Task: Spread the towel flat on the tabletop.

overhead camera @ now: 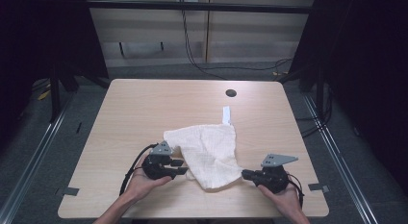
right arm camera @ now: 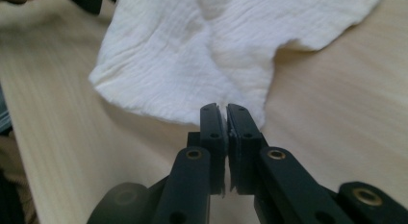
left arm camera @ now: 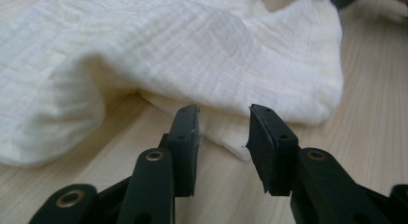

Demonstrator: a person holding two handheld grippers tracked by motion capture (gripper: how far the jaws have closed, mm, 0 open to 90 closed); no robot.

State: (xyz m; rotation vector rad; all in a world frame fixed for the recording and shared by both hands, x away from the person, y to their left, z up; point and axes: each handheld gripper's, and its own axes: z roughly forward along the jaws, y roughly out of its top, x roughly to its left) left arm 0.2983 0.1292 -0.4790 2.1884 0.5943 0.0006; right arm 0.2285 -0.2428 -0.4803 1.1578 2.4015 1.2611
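Note:
A crumpled cream-white cloth point(overhead camera: 209, 154) lies on the near half of the wooden table point(overhead camera: 144, 104). My left gripper point(overhead camera: 184, 167) sits at its left edge, held in a hand. In the left gripper view the jaws point(left arm camera: 223, 111) stand open, and a fold of the cloth point(left arm camera: 192, 56) lies just ahead of the tips, untouched by the pads. My right gripper point(overhead camera: 244, 174) is at the cloth's near right corner. Its jaws point(right arm camera: 223, 107) are pressed together, with the tips on the hem of the cloth point(right arm camera: 192, 56).
A narrow white strip point(overhead camera: 226, 114) sticks out from the cloth's far edge. A round cable hole point(overhead camera: 231, 93) sits near the table's far side. Tape marks point(overhead camera: 71, 191) are at the near corners. Dark frames and cables stand beyond the table.

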